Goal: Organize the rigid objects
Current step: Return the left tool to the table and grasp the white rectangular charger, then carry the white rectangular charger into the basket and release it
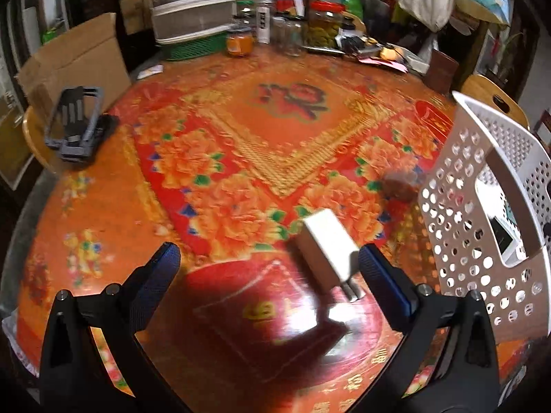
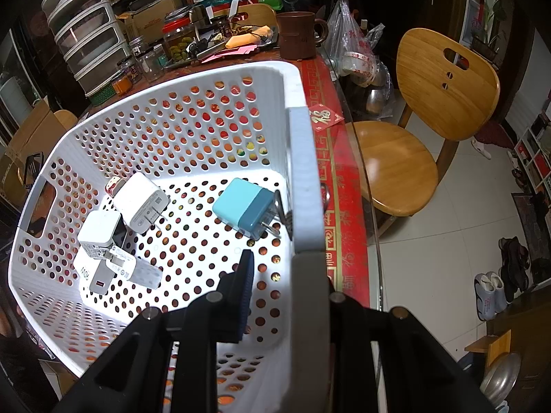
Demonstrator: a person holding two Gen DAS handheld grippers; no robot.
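In the left wrist view a white charger block (image 1: 329, 253) with metal prongs lies on the red flowered tablecloth, close to the right finger of my left gripper (image 1: 268, 265). That gripper is open and empty, and the charger is blurred. The white perforated basket (image 1: 482, 179) stands at the right. In the right wrist view my right gripper (image 2: 286, 285) is shut on the grey handle of the basket rim (image 2: 306, 179). Inside the basket lie a blue charger (image 2: 246, 208) and several white chargers (image 2: 117, 234).
A grey phone stand (image 1: 77, 120) lies at the table's left edge beside a cardboard box (image 1: 74, 58). Jars (image 1: 323, 20), stacked drawers (image 1: 193, 3) and clutter fill the far side. A brown mug (image 2: 298, 36) stands behind the basket. A wooden chair (image 2: 423, 130) stands right of the table.
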